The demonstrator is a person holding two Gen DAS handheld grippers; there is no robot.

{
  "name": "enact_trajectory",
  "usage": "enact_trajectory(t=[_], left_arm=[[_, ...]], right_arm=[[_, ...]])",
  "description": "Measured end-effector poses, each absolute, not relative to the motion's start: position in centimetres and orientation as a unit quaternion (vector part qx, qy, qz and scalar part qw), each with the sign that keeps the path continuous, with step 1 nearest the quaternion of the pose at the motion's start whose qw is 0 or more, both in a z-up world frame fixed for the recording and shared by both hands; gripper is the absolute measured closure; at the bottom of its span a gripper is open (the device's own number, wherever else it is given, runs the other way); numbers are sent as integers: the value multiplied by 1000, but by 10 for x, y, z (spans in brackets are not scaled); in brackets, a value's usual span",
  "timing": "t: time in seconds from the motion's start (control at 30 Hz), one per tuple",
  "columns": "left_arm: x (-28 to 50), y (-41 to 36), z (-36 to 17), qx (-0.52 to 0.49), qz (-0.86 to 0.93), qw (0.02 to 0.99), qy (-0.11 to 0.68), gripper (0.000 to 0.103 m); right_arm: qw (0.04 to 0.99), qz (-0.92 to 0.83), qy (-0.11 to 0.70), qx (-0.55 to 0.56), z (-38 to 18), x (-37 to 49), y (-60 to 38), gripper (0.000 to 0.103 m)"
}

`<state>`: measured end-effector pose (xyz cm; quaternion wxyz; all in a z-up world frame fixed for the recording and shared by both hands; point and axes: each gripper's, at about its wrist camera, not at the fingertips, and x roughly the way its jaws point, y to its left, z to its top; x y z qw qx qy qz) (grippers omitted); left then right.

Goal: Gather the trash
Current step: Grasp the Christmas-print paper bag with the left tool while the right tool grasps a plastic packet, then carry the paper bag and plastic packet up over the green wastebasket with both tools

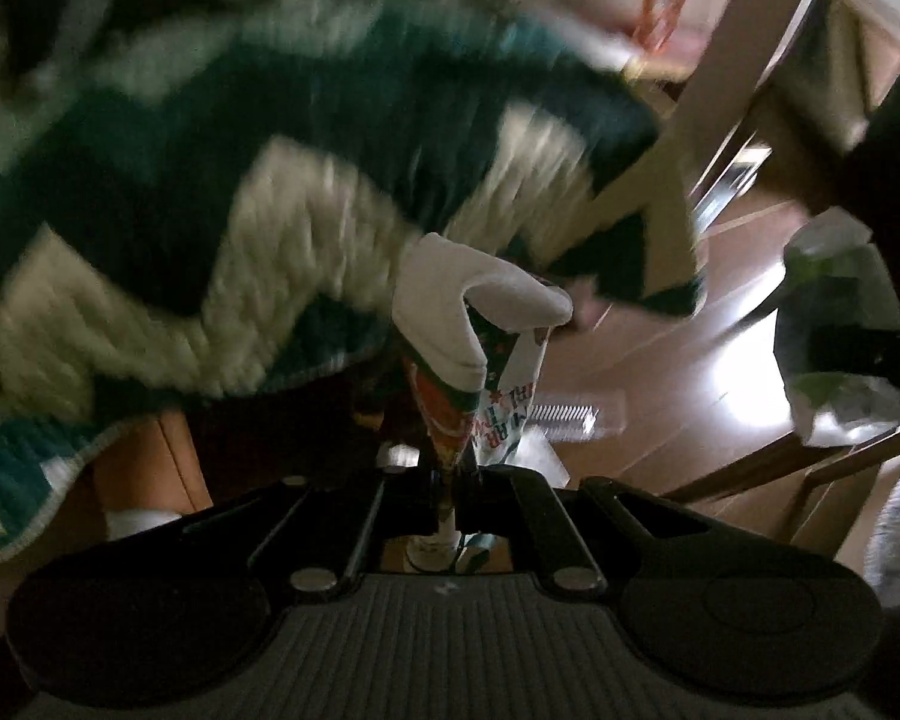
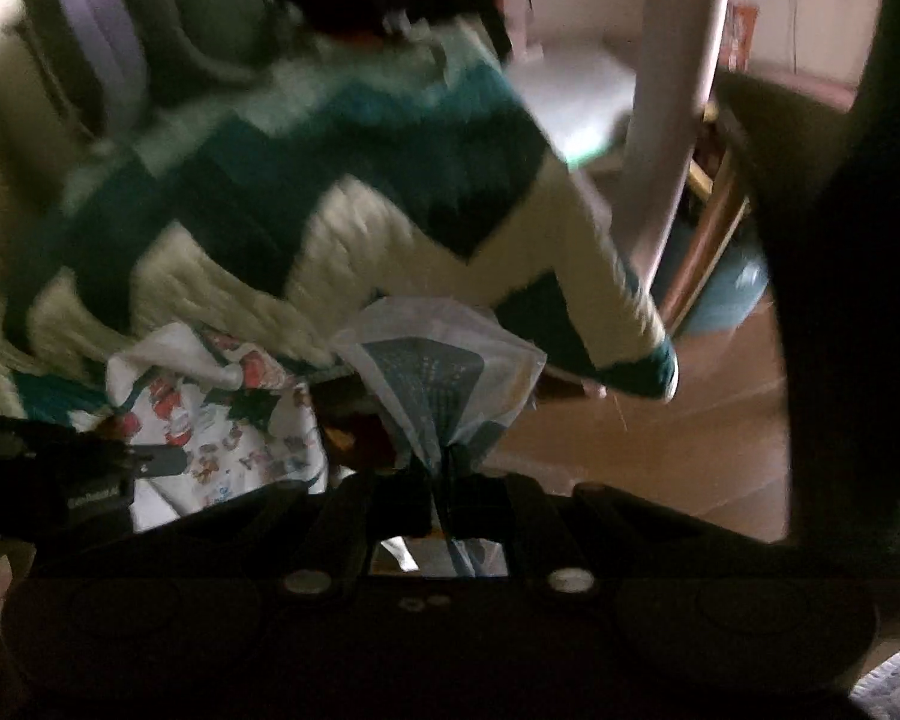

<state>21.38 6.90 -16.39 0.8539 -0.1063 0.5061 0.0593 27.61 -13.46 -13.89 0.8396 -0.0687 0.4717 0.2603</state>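
Observation:
My left gripper (image 1: 447, 471) is shut on a crumpled printed wrapper (image 1: 480, 354), white with red and green festive pictures, and holds it up in the air. In the right wrist view the same wrapper (image 2: 222, 420) hangs at the lower left with the left gripper (image 2: 150, 461) clamped on it. My right gripper (image 2: 444, 480) is shut on a crumpled clear plastic bag (image 2: 438, 372) with a dark blue printed panel. Both views are motion-blurred.
A person in a green and cream zigzag sweater (image 1: 240, 180) fills the space straight ahead, also in the right wrist view (image 2: 330, 192). A wooden floor (image 1: 660, 372) lies to the right. A plastic bag (image 1: 834, 324) with green contents sits at far right. A pale pole (image 2: 672, 120) stands right of centre.

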Motion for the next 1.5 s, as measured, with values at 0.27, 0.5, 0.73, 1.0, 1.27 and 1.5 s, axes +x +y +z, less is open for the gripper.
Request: enact_trajectory(t=[0.27, 0.5, 0.73, 1.0, 1.27, 1.5], left_arm=[[204, 26, -27, -66, 30, 921, 382, 99], [211, -21, 93, -50, -20, 958, 280, 99], [229, -71, 192, -28, -67, 974, 213, 99], [269, -143, 269, -18, -124, 977, 173, 99], [322, -202, 303, -9, -135, 979, 150, 99], [358, -253, 269, 8, -152, 970, 188, 99]], right_arm=[[891, 277, 356, -51, -16, 239, -176, 100], [930, 270, 247, -39, 91, 223, -216, 101], [959, 225, 173, -14, 168, 231, -266, 101], [975, 153, 159, 11, 219, 272, -336, 101], [977, 104, 183, 41, 209, 303, -392, 100], [963, 101, 243, 62, 174, 337, -419, 100]])
